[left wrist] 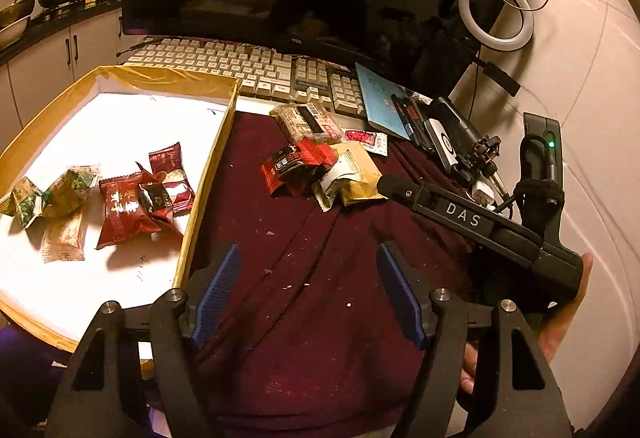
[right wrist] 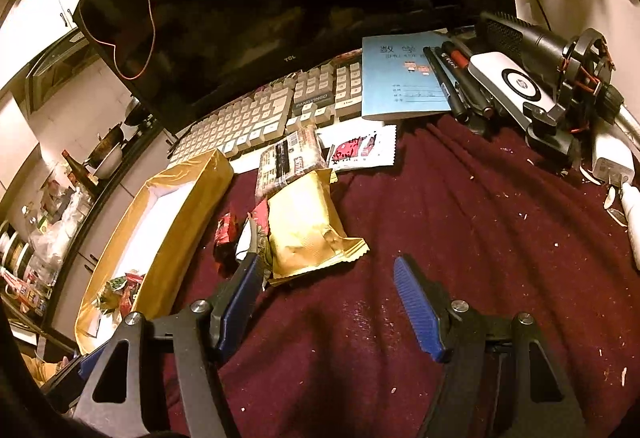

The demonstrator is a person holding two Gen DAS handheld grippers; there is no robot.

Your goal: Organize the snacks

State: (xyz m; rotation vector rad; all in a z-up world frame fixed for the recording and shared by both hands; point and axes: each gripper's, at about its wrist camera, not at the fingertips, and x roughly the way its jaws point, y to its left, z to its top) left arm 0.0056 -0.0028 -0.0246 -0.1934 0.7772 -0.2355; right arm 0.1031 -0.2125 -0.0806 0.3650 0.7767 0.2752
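My right gripper (right wrist: 328, 270) is spread and empty, the gold snack packet (right wrist: 306, 224) just beside its left finger

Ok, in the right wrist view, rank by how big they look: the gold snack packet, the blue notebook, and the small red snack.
1. blue notebook and gold snack packet: look alike; the packet is nearer the camera, so unranked.
2. small red snack: clearly smallest.
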